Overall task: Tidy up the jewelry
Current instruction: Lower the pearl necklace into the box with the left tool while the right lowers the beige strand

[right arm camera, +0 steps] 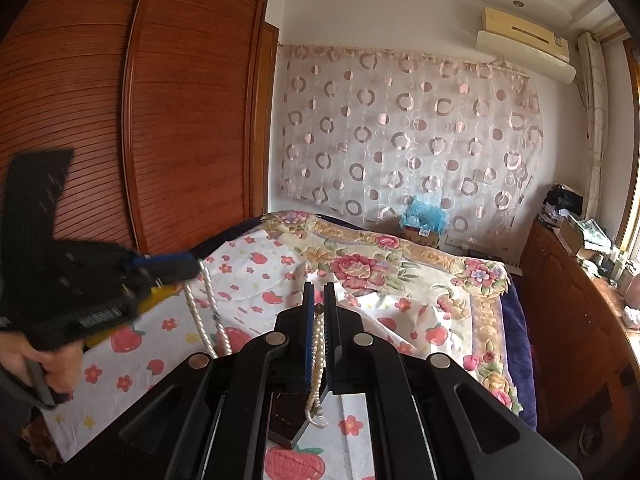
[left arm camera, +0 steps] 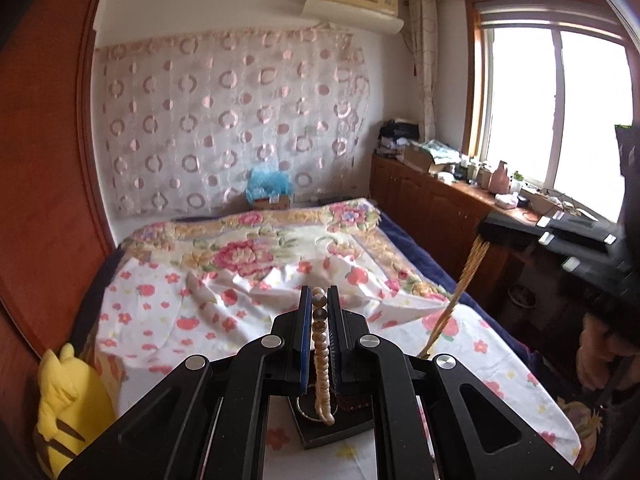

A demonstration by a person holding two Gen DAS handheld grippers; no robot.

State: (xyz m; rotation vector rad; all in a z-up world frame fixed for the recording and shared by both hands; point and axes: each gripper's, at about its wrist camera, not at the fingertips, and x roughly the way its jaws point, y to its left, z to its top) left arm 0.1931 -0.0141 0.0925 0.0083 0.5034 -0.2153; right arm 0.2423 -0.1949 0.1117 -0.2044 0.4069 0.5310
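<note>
Bedroom scene, two wrist views. A bed covered with a white sheet printed with red flowers and apples [left arm camera: 168,300] fills the middle ground; a cream quilt with large pink roses [left arm camera: 256,248] lies across its far end. A reddish-brown slatted wooden wardrobe [right arm camera: 168,120] stands along the bed's left edge, and a sheer curtain with pink ring motifs [left arm camera: 232,120] hangs on the wall behind the head of the bed. A low wooden cabinet under the window [left arm camera: 424,200] runs along the bed's right edge, its top cluttered. A yellow plush toy [left arm camera: 68,404] sits at the bed's near left corner.

Left gripper [left arm camera: 319,300]: black two-finger tool with blue pad faces, jaws nearly closed, pinching a strand of round cream and brown beads [left arm camera: 322,344] that runs down between the fingers toward a dark flat stand [left arm camera: 336,428] resting on the sheet near the bed's near edge.

Right gripper [right arm camera: 319,296]: same build, jaws likewise drawn almost together on a double strand of small white pearls [right arm camera: 318,356], which hangs over a dark wooden block [right arm camera: 286,420] on the sheet.

In the right wrist view the left gripper appears blurred at the left edge with pearl strands hanging below it, held by a hand [right arm camera: 44,364].
</note>
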